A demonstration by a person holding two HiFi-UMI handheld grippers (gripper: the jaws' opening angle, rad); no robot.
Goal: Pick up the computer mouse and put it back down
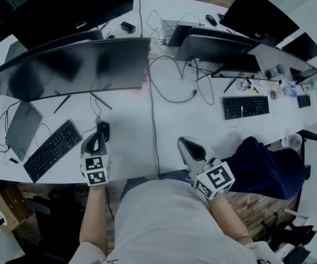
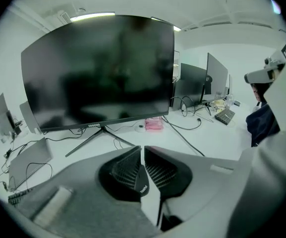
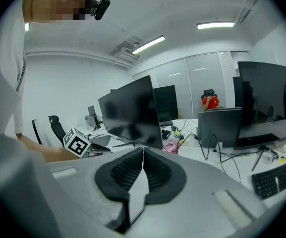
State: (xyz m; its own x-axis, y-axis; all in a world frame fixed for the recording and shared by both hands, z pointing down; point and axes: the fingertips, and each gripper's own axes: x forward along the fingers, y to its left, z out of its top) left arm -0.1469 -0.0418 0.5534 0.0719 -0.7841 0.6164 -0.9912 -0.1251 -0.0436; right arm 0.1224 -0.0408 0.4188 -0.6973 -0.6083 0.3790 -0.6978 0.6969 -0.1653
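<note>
The black computer mouse lies on the white desk, its cable running away toward the monitors. My left gripper hovers just over its near side, jaws shut tip to tip. In the left gripper view a black edge of the mouse with small print shows through the gap below the closed left gripper; the pads hold nothing. My right gripper is off to the right over the desk's front edge, apart from the mouse. The right gripper view shows the right gripper shut and empty too.
A black keyboard and a grey laptop lie left of the mouse. A wide curved monitor stands behind it on a splayed stand. A cable crosses the desk. A second keyboard is far right, a dark jacket nearer.
</note>
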